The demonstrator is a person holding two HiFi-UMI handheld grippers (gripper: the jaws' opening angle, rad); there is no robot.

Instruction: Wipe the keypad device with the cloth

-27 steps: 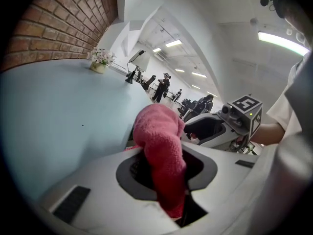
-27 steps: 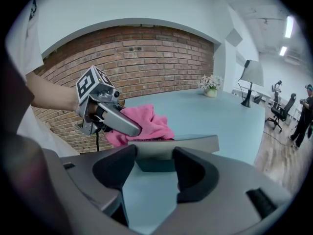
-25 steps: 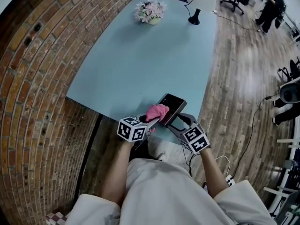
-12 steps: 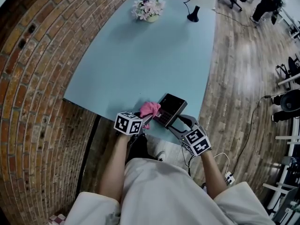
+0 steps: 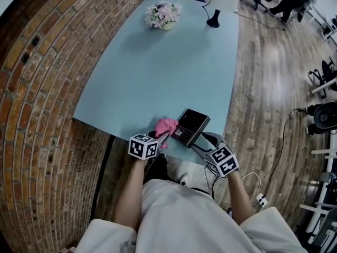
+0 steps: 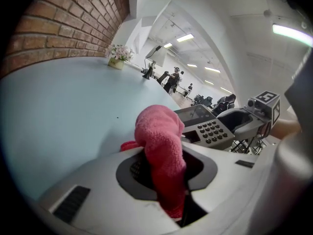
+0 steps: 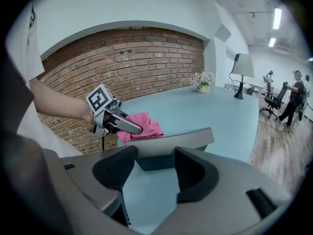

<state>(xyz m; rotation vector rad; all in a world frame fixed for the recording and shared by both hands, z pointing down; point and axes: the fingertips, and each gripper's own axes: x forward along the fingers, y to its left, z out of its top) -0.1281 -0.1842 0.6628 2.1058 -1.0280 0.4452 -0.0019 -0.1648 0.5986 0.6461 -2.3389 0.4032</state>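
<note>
The pink cloth [image 5: 165, 125] is bunched on the table just left of the dark keypad device [image 5: 191, 125], touching or almost touching its left edge. My left gripper [image 5: 164, 138] is shut on the cloth [image 6: 161, 141], which hangs out over the jaws. In the left gripper view the device's keypad [image 6: 210, 129] and screen lie just right of the cloth. My right gripper [image 5: 203, 140] is open at the device's near right side. Its two pads [image 7: 196, 173] stand apart, with the device's grey edge [image 7: 171, 142] just beyond them.
The pale blue table [image 5: 158, 67] runs away from me, and the device sits close to its near edge. A flower pot [image 5: 162, 15] and a black desk lamp [image 5: 213, 20] stand at the far end. A brick wall [image 5: 42, 88] is on the left and wooden floor [image 5: 263, 88] on the right.
The left gripper has drawn the cloth to the left, from over the device's left part to the table beside it. The right gripper has stayed at the device.
</note>
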